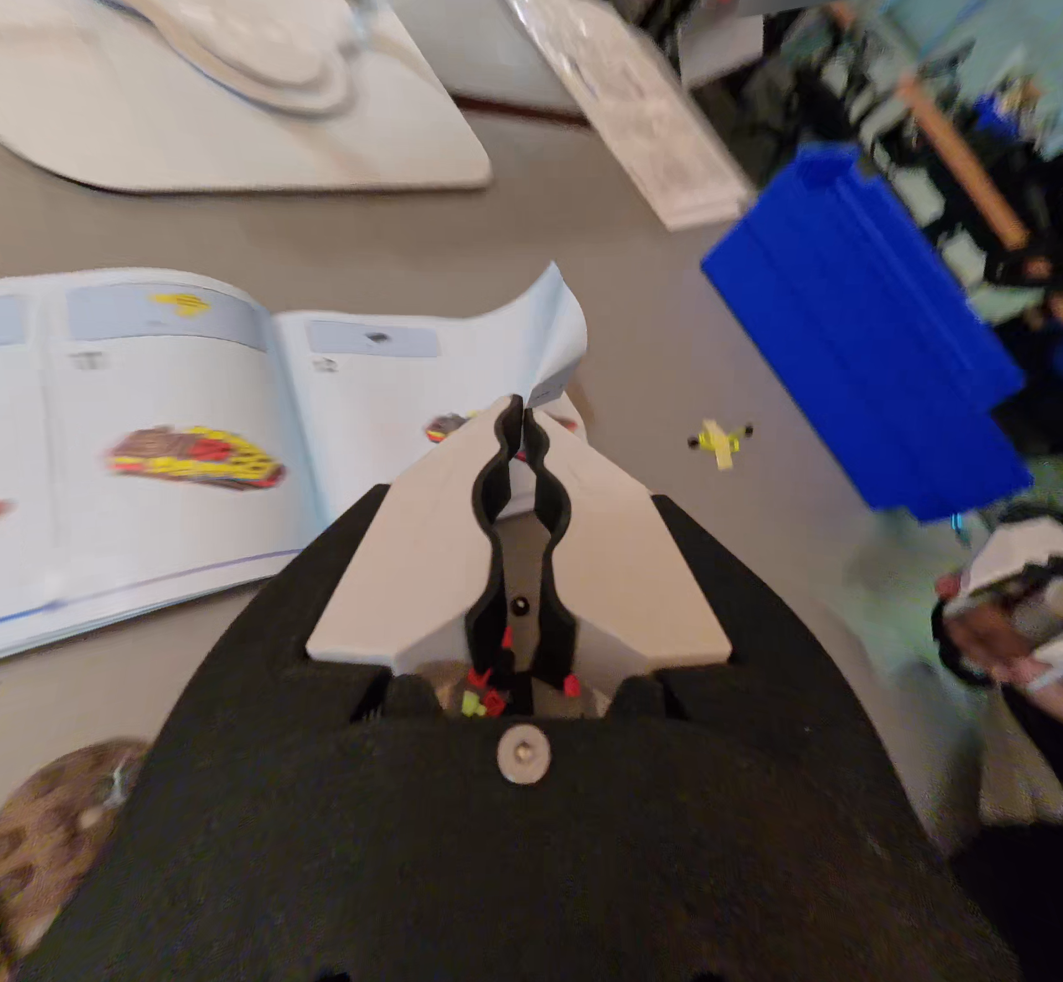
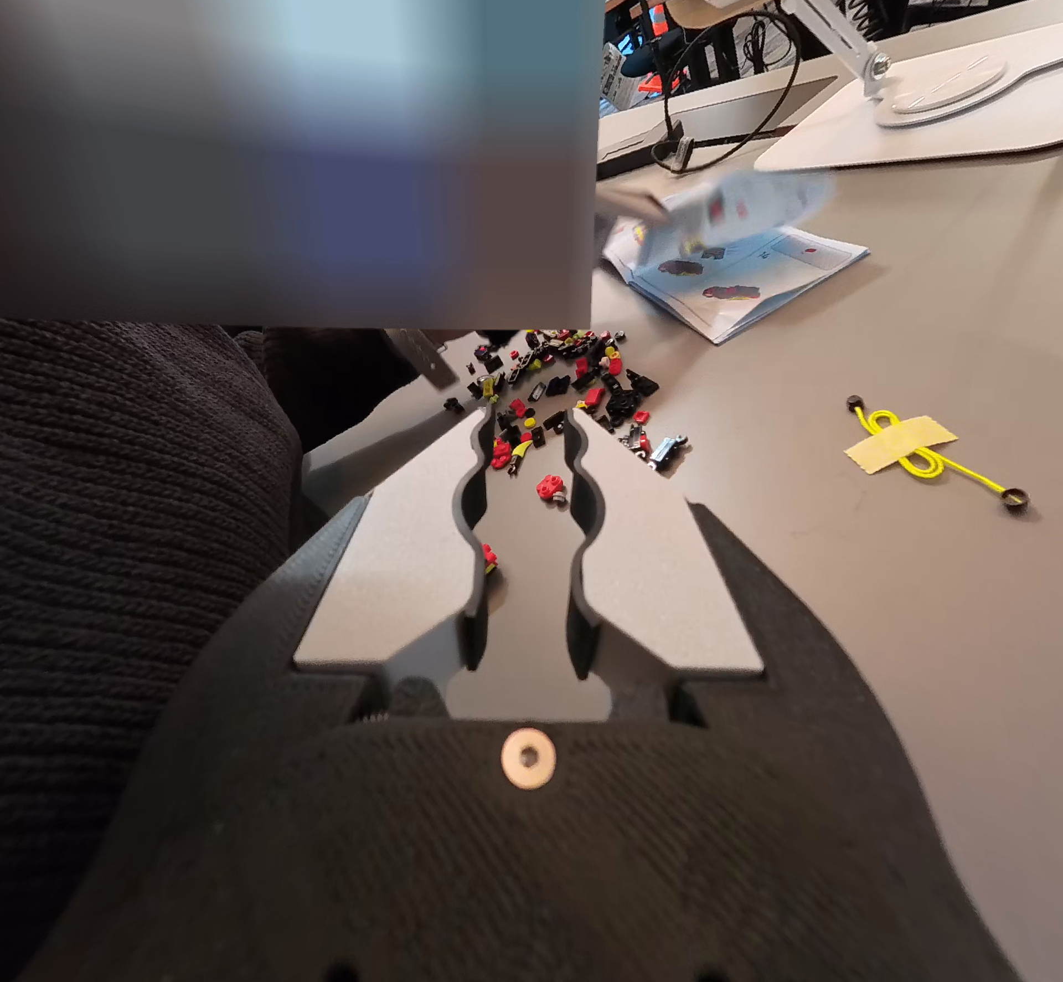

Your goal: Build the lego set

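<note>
My left gripper is shut on the lower corner of a page of the open instruction booklet, and the page curls up from the fingertips. The right wrist view shows the same page lifted and blurred above the booklet. My right gripper is open and holds nothing. It hovers over a pile of small red, black and yellow bricks on the grey table. A loose red brick lies on the table between its fingers, touching neither.
A blue bin stands right of the booklet. A yellow cord taped down lies to the right; it also shows in the left wrist view. A white monitor stand base sits behind. A dark knit sleeve fills the left. The tips of one gripper are about 20 cm away from the tips of the other.
</note>
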